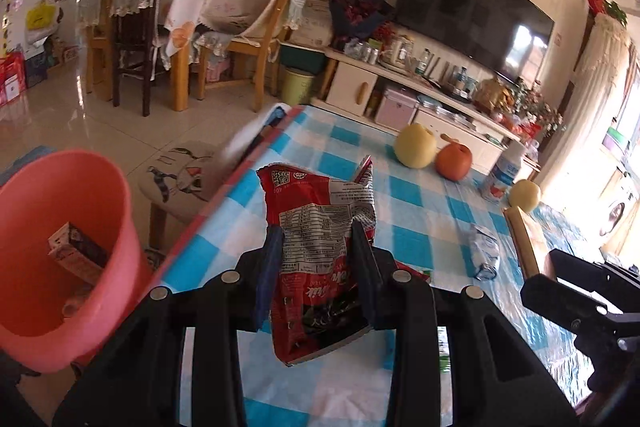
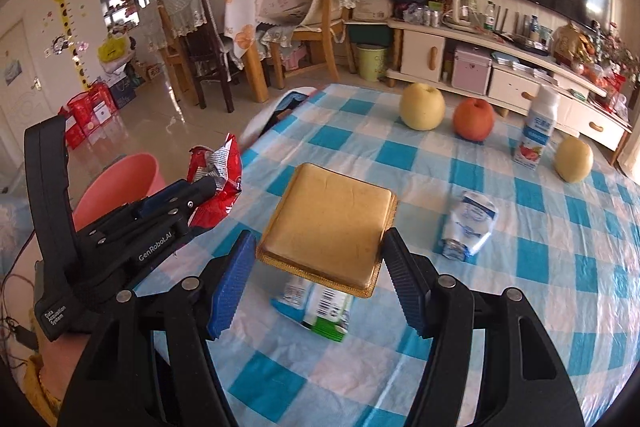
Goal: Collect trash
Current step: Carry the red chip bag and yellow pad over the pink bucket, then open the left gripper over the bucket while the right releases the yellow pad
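My left gripper [image 1: 316, 231] is shut on a crumpled red snack wrapper [image 1: 320, 247] and holds it above the table's left edge, beside the pink bin [image 1: 52, 259] on the floor. The bin holds a small carton [image 1: 76, 251]. In the right wrist view the left gripper [image 2: 208, 183] and wrapper [image 2: 218, 175] show at left, near the bin [image 2: 124, 179]. My right gripper [image 2: 320, 251] is shut on a flat gold tray [image 2: 332, 223], lifted above a flattened green-and-white carton [image 2: 324, 311]. A crushed white pouch [image 2: 470, 223] lies on the checked tablecloth [image 2: 520, 307].
A yellow pear [image 2: 423, 105], a red apple [image 2: 473, 118], a yogurt bottle [image 2: 536, 129] and a second pear [image 2: 574, 159] stand along the table's far side. A stool [image 1: 180, 179] stands by the table's left edge. Chairs and a TV cabinet are behind.
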`<state>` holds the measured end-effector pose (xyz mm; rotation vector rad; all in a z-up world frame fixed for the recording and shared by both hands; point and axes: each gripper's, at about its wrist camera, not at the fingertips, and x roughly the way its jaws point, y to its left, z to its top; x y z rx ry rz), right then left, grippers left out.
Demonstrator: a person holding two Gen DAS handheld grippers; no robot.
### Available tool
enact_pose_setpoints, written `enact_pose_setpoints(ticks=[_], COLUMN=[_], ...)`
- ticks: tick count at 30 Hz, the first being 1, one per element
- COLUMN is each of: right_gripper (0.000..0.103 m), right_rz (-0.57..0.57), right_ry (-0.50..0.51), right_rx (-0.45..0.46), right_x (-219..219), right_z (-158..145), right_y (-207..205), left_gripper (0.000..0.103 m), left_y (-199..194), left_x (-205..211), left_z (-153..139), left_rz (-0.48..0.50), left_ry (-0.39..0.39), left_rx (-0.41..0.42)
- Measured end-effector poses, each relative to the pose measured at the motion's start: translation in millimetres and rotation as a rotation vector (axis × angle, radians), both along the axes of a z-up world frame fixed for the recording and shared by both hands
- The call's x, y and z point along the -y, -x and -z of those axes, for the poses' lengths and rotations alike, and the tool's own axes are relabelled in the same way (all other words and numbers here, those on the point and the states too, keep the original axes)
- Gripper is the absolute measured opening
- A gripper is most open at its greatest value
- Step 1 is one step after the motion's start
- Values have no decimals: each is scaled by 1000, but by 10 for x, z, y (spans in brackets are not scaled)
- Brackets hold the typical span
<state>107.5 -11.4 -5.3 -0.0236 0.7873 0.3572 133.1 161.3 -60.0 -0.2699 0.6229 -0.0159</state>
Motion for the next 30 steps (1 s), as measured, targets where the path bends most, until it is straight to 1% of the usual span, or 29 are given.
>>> enact_pose_setpoints(ticks=[5, 6, 11, 12, 13, 15, 17, 19, 22, 23, 25, 26, 27, 28, 30], right_gripper=[66, 66, 66, 66, 66, 66, 66, 66, 66, 66, 68, 69, 72, 77, 79], right_rz=[-140, -172, -307, -328, -352, -390, -417, -423, -430, -433, -448, -456, -453, -451, -438], right_ry=[10, 16, 53, 59, 67, 74, 78, 71, 60, 49, 30, 24, 27, 31, 39], right_rx=[6, 7, 5, 4, 4, -1, -8, -22, -54, -61, -97, -114, -116, -116, -114], right_x=[-769, -943, -1694, -1814, -1953, -2201, -2403, -2533, -2657, -2662, -2668, -2665, -2664, -2642, -2607], right_z=[-19, -21, 9, 24, 50, 103, 166, 225, 336, 369, 451, 493, 520, 534, 545], right_y=[-110, -140, -245, -265, -288, -337, -389, -461, -559, -574, -617, -637, -639, -628, -613], left_gripper=[36, 36, 36, 25, 19, 19, 19, 18, 19, 21, 35, 48, 58, 61, 69], left_y=[32, 42, 102, 123, 128, 173, 226, 271, 304, 301, 304, 302, 299, 290, 267], left_x=[-639, -817, -1465, -1610, -1715, -1870, -2017, -2120, -2181, -2203, -2226, -2227, -2212, -2188, -2154], left_z=[49, 78, 217, 262, 290, 323, 363, 362, 380, 388, 390, 379, 361, 348, 339], left_rz=[-163, -209, -364, -386, -399, -431, -440, -470, -472, -474, -474, -475, -475, -467, -446], left_ry=[39, 53, 126, 163, 181, 187, 250, 257, 276, 283, 303, 302, 292, 280, 260], left_rx=[-10, -17, -47, -50, -56, -56, -48, -34, -22, -23, -24, -22, -20, -17, -19])
